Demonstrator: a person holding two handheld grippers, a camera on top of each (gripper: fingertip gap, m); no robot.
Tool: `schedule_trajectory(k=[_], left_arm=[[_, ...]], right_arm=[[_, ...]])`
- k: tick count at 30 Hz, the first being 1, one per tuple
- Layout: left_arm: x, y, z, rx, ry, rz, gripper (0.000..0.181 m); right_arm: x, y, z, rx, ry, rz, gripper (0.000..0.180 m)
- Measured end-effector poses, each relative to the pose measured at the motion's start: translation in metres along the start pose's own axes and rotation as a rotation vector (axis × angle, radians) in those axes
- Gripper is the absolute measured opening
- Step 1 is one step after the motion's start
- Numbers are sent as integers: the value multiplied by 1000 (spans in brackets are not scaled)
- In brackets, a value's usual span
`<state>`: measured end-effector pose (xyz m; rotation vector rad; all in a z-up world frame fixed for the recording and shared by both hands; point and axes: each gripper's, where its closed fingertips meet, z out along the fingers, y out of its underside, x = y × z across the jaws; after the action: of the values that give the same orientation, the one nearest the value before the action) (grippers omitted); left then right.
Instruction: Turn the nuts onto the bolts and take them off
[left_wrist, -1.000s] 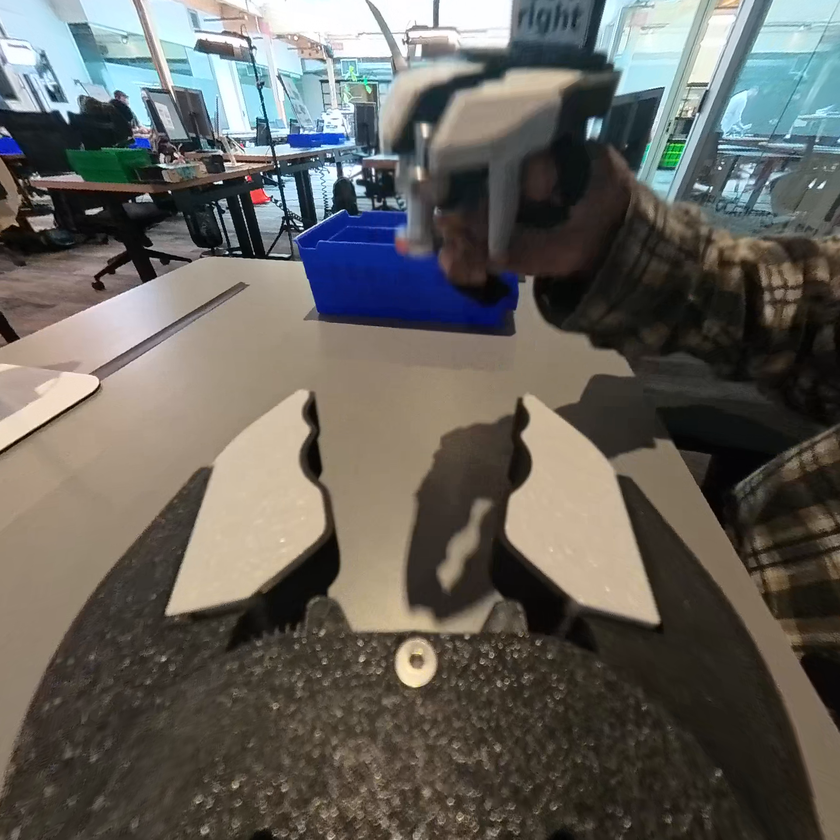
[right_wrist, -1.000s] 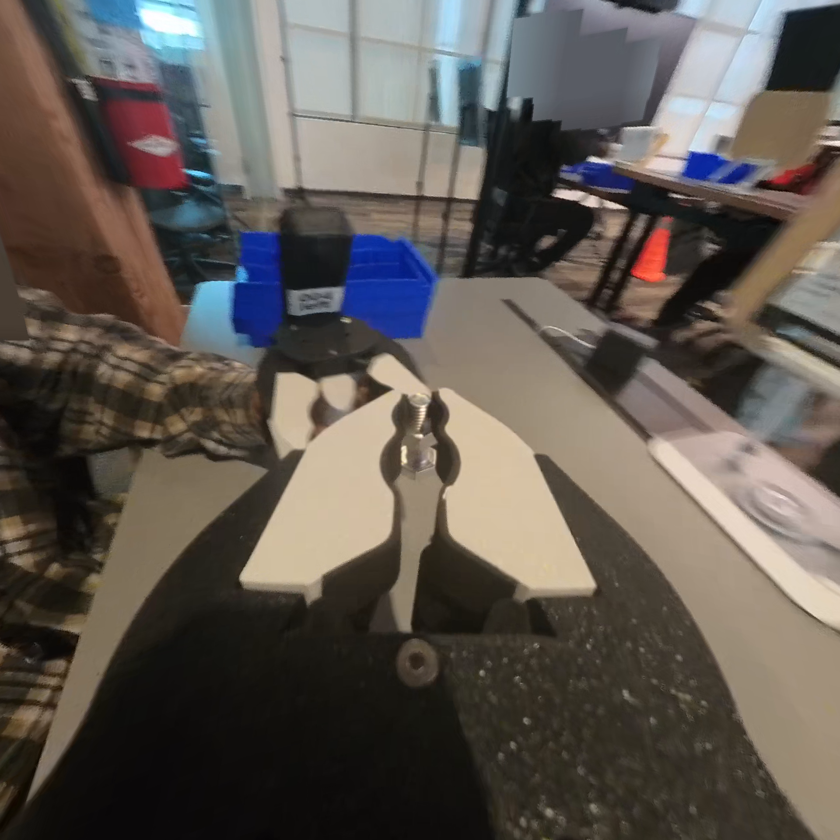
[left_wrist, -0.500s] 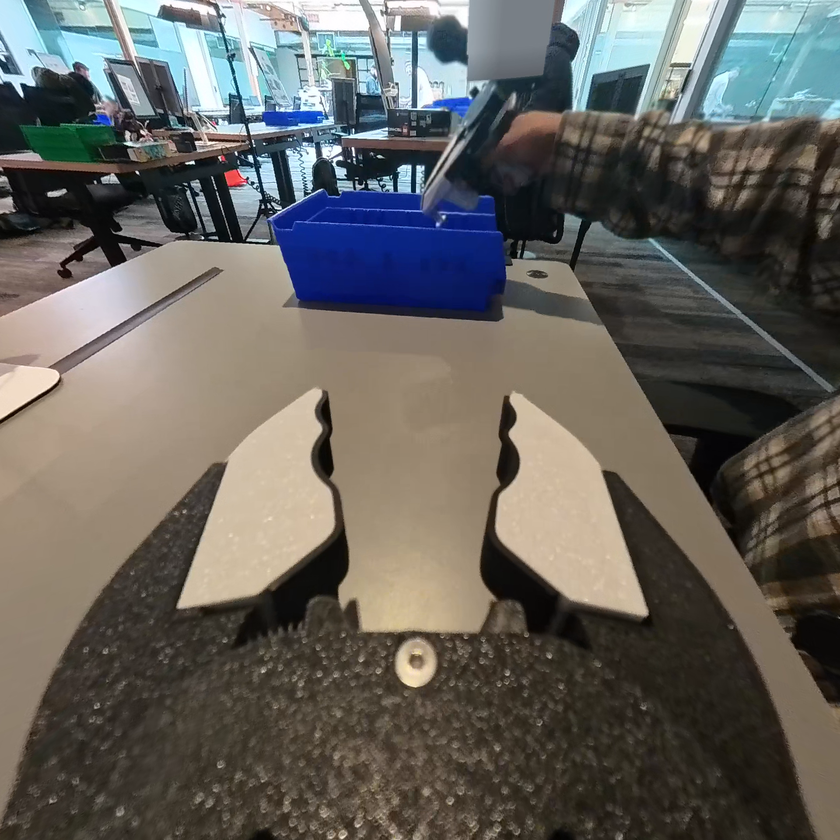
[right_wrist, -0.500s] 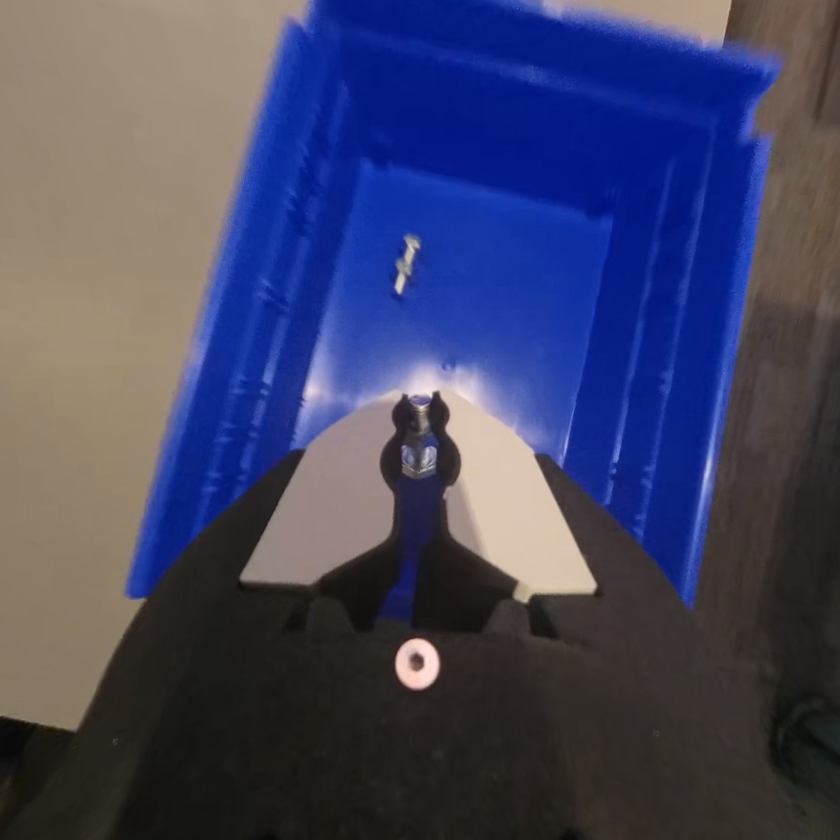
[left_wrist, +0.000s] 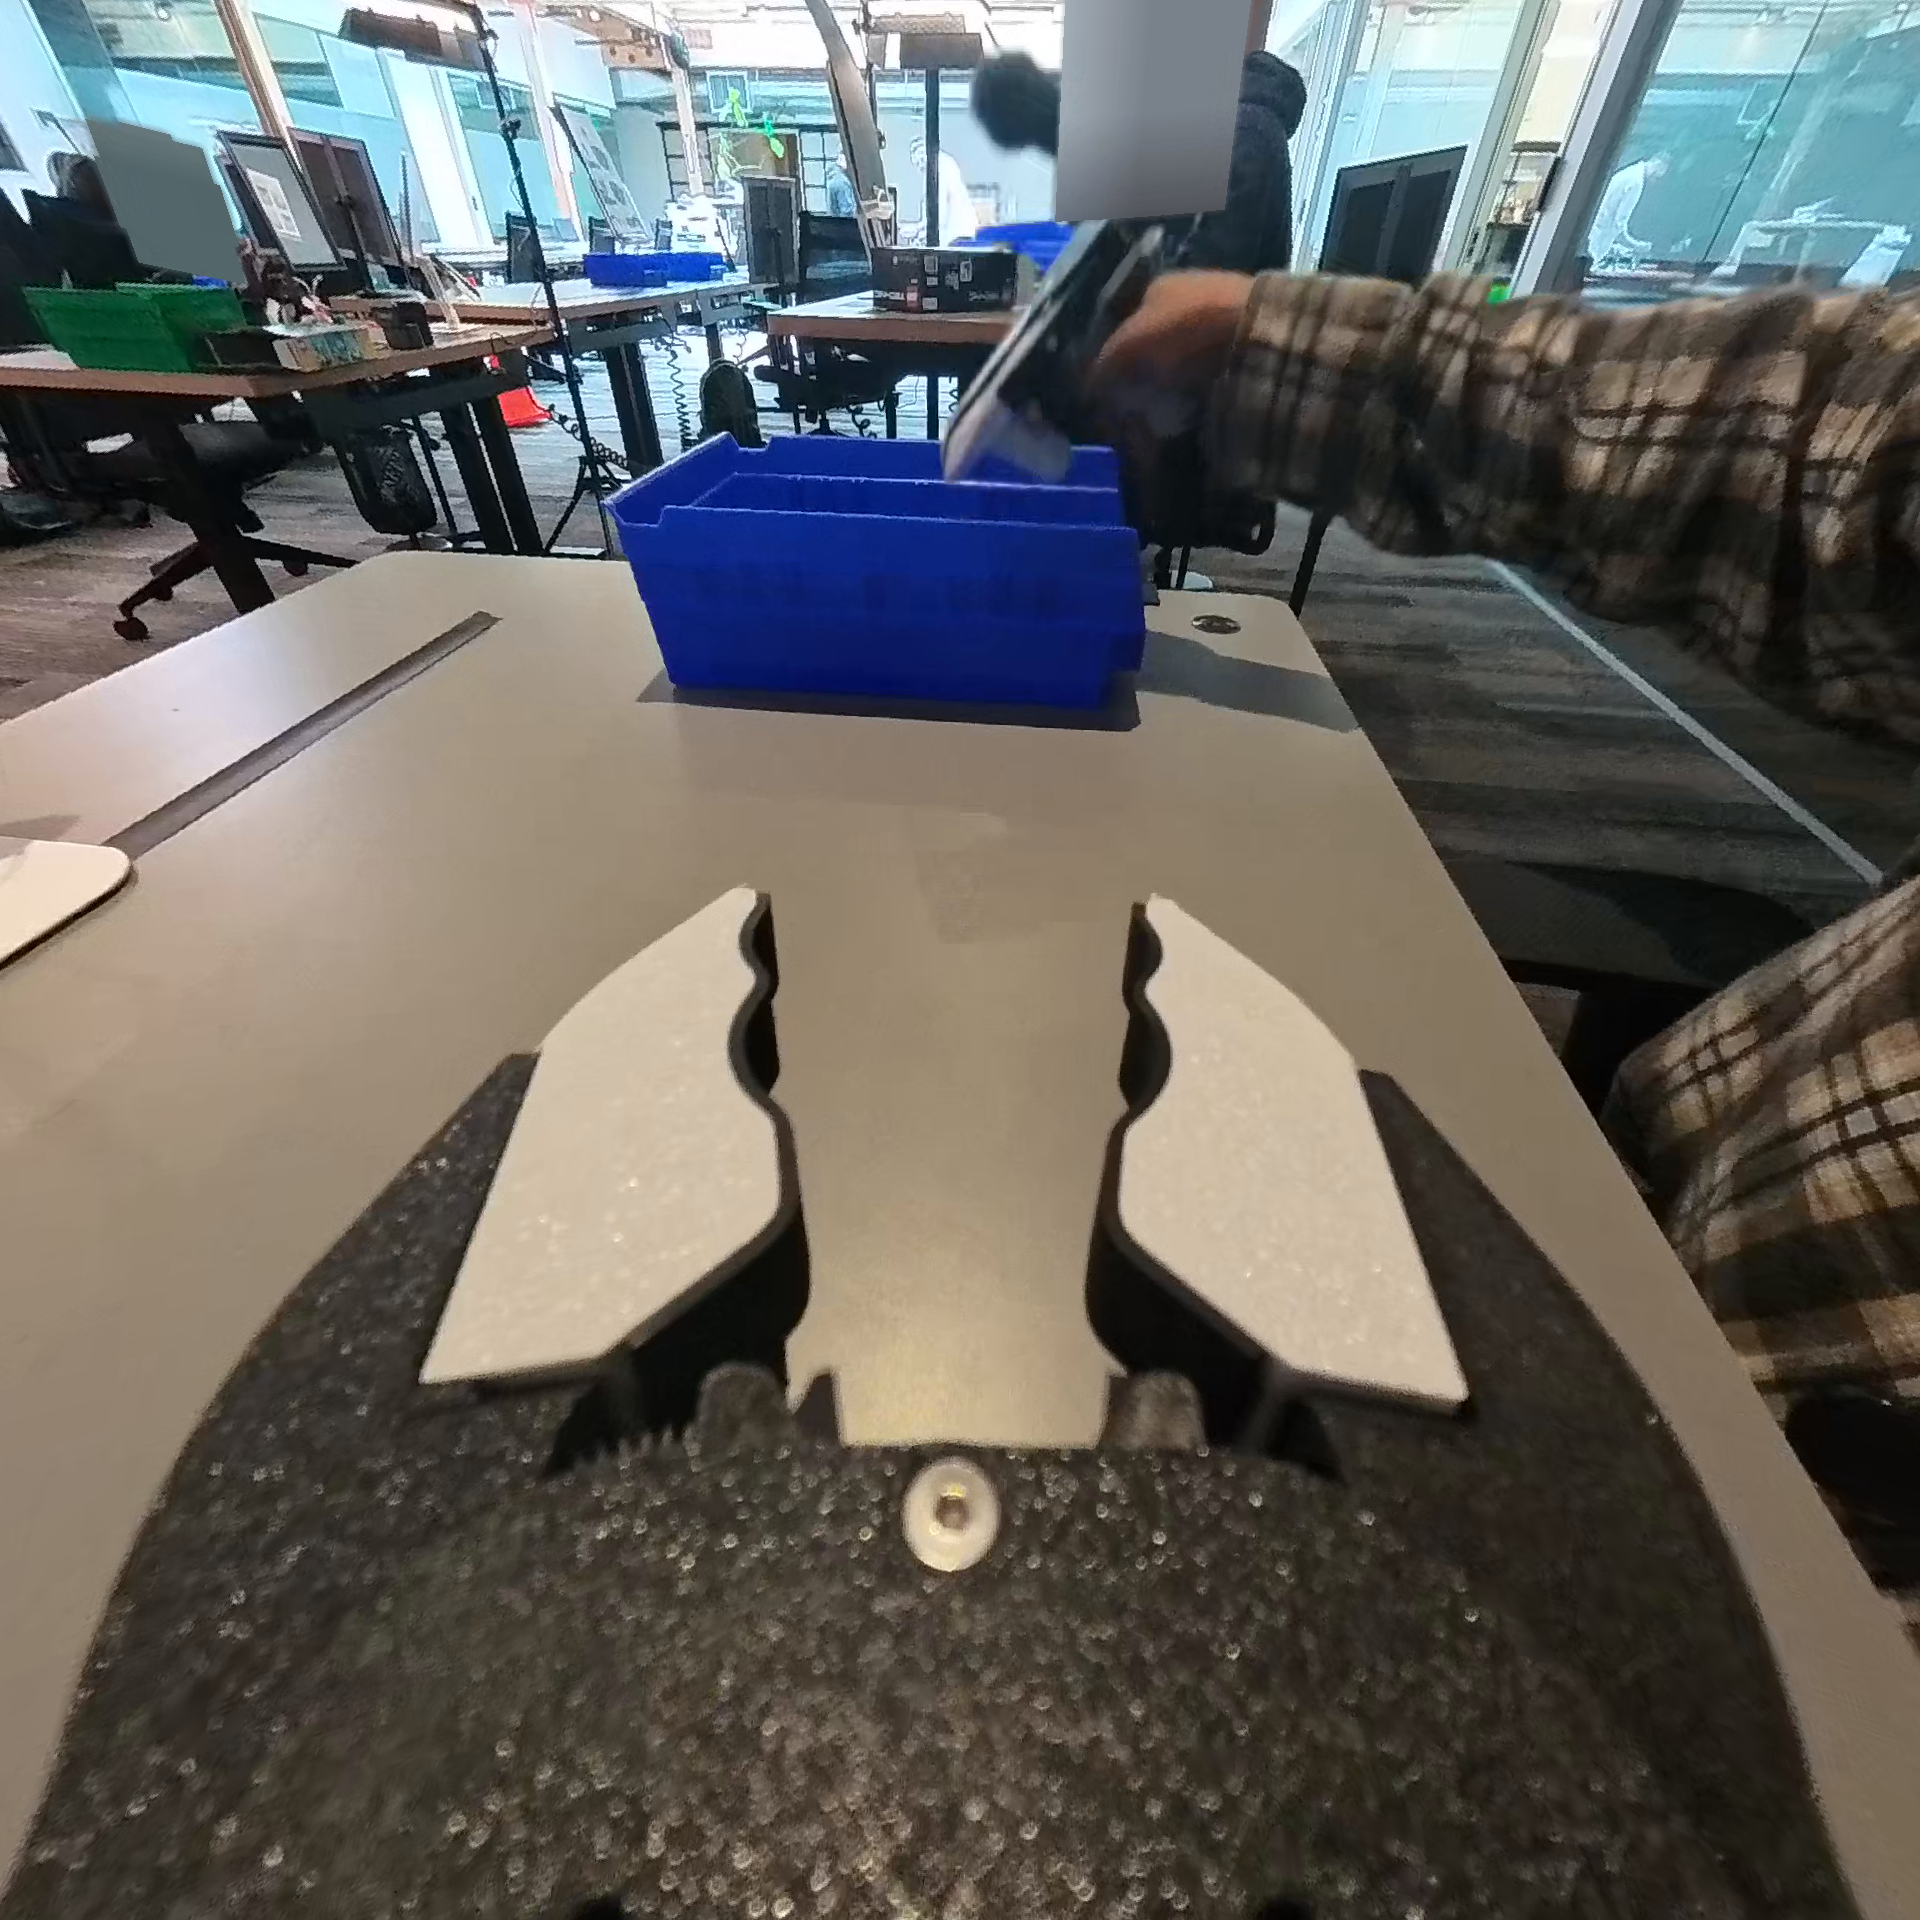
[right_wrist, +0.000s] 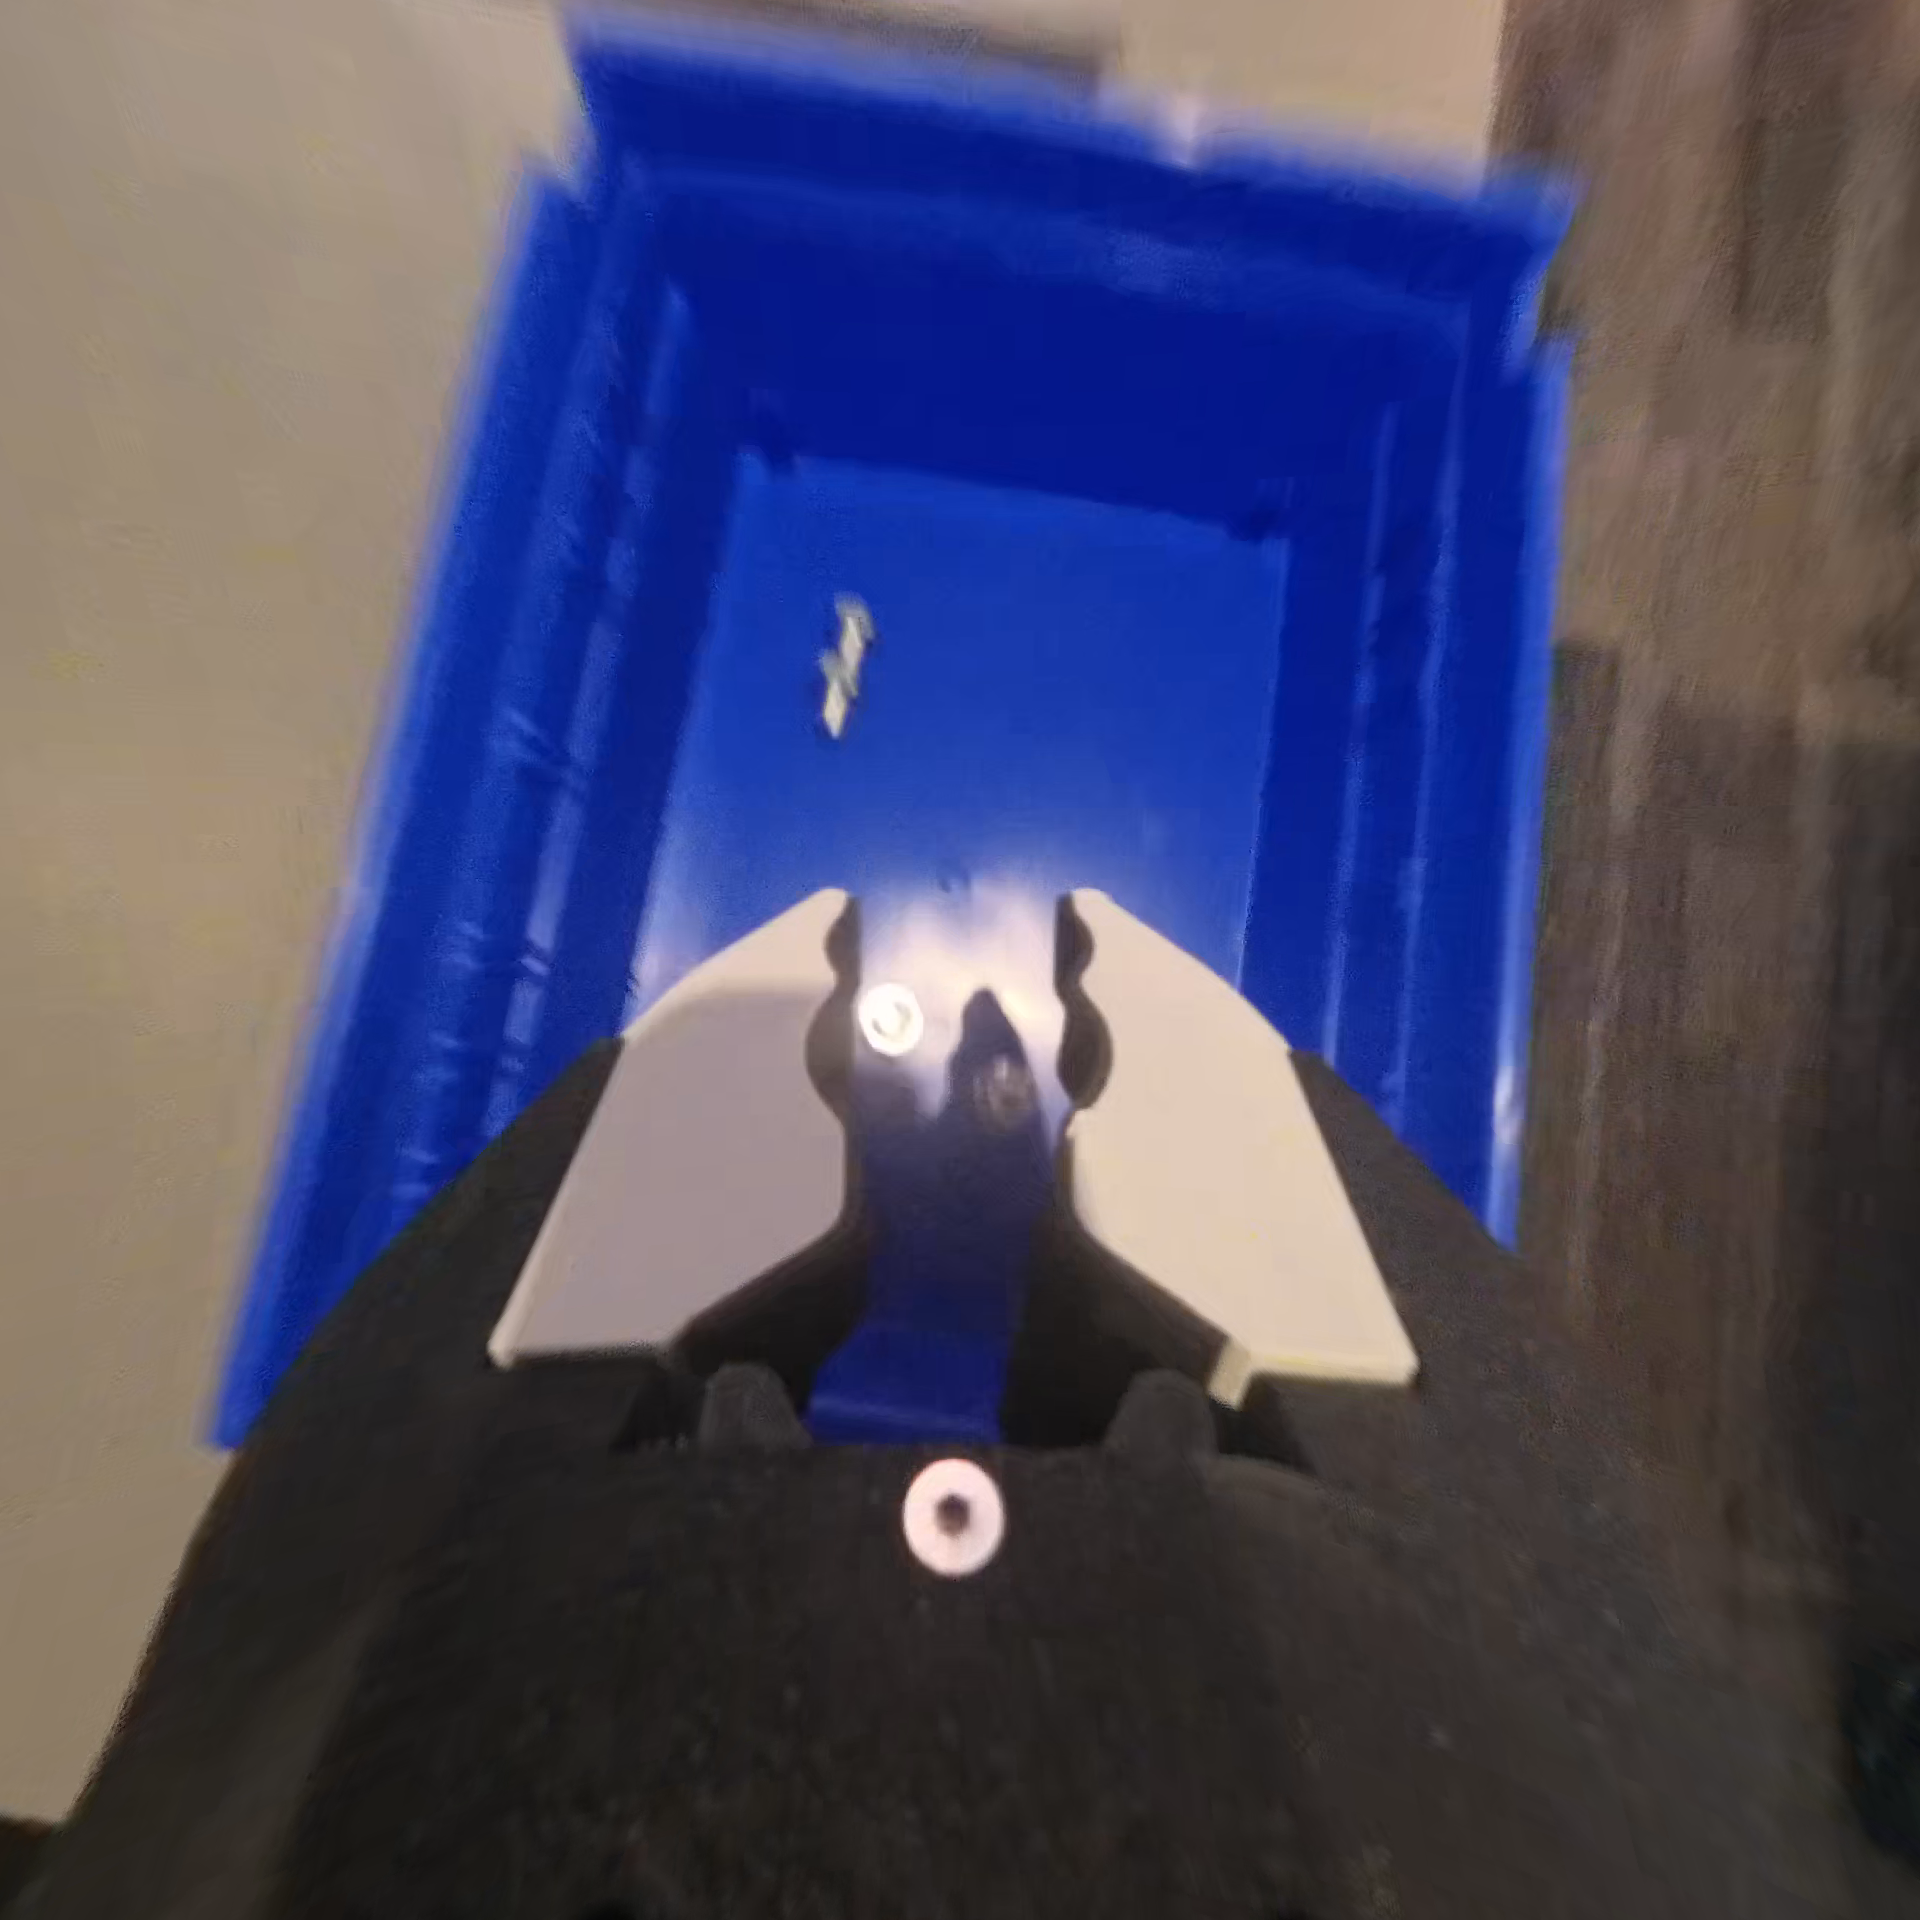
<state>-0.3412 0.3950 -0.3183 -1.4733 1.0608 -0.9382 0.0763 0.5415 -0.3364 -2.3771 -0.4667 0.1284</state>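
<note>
Bolt (right_wrist: 891, 1019) now loose between parted right tool (right_wrist: 958, 914) tips, over blue bin (right_wrist: 582, 665).

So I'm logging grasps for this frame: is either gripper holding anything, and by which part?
Nothing is held. The right gripper is open over the blue bin, a bolt loose between its fingers; the left gripper is open and empty.

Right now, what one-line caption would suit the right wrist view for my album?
Open right gripper poised over a blue bin, a bolt with its nut lying on its floor.
</note>
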Motion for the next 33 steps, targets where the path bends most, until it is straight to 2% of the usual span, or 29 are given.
schedule_trajectory(k=[2, 5, 9, 14, 18, 24, 29, 33], left_arm=[[-1, -1, -1, 4, -3, -2, 64], [-2, -2, -2, 12, -5, -8, 64], [-4, -2, -3, 14, -12, -11, 64], [-4, -1, -2, 9, -11, -14, 63], [-5, -1, -3, 10, -14, -15, 63], [-7, 4, -2, -9, -16, -19, 62], [-14, 3, -5, -24, -51, -16, 62], [-18, -25, -33, -7, -116, -7, 61]], right_arm=[[-22, -46, -31, 211, -37, -65, 51], [-83, -100, -81, 498, -149, -202, 71], [-182, -119, -111, 707, -319, -387, 86], [-283, -84, -80, 708, -536, -532, 90], [-322, -50, -37, 686, -627, -548, 89], [-337, -29, 8, 708, -627, -508, 85], [-340, -27, 12, 755, -600, -518, 82], [-337, -25, 11, 784, -602, -501, 82]])
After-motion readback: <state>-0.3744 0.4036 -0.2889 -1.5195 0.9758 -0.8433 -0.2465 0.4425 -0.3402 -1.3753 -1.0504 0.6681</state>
